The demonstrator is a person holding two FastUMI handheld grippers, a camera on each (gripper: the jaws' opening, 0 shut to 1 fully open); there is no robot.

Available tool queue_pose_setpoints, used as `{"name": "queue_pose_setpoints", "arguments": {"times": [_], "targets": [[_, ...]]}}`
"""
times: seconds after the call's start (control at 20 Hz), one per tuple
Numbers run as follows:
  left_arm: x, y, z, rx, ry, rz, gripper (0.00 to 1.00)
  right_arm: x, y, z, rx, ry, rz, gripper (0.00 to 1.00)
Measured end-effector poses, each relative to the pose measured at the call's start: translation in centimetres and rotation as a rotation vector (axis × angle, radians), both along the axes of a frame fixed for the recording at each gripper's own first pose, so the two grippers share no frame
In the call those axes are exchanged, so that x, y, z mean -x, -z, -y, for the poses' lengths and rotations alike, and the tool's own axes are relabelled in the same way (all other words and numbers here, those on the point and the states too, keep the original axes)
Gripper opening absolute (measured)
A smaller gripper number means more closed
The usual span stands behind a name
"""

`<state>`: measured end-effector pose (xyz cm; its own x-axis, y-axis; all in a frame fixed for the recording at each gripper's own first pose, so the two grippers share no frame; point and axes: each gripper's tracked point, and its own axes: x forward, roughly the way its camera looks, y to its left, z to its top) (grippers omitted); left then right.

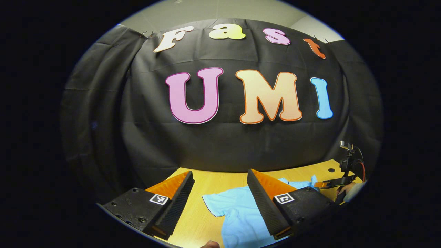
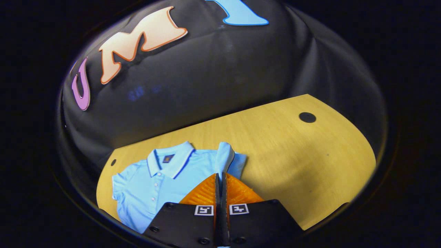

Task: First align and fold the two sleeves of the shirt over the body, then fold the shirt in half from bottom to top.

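Pinching the right sleeve (image 2: 225,155) of the light-blue polo shirt (image 2: 155,182), the right gripper (image 2: 219,179) has its fingers pressed together on the raised cloth. The left gripper (image 1: 220,187) hovers with fingers apart above the left sleeve (image 1: 215,203). Sleeve folding looks to be in hand; next, carry this sleeve across the body. The shirt lies face up on the wooden table (image 2: 293,155), collar (image 2: 172,158) toward the booth wall, long axis near to far.

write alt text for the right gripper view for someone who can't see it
The right gripper, jaws closed, pinches a raised sleeve of a light blue polo shirt that lies collar up on a wooden table. The shirt's other sleeve lies flat and spread out, and the booth's black cloth wall rises behind the table.
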<state>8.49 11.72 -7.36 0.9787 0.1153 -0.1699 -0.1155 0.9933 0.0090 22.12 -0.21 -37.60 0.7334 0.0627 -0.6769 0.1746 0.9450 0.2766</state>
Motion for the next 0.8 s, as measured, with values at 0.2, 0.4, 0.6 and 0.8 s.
{"name": "queue_pose_setpoints", "arguments": {"times": [0.2,0.4,0.6,0.8], "targets": [[0.0,0.4,-0.3,0.012,-0.017,-0.015,0.95,0.3,1.0,-4.6,-0.067,-0.041,-0.029,0.02],[0.0,1.7,-2.1,0.012,-0.054,-0.029,0.95,1.6,1.9,-6.6,-0.061,-0.076,-0.076,0.16],[-1.8,3.7,-2.5,0.019,-0.060,-0.048,0.95,2.6,-0.9,-5.8,0.027,-0.133,-0.001,1.00],[-4.4,7.1,-2.4,0.044,-0.050,-0.098,0.95,5.6,-4.6,-4.7,0.064,-0.159,0.046,0.98]]}}
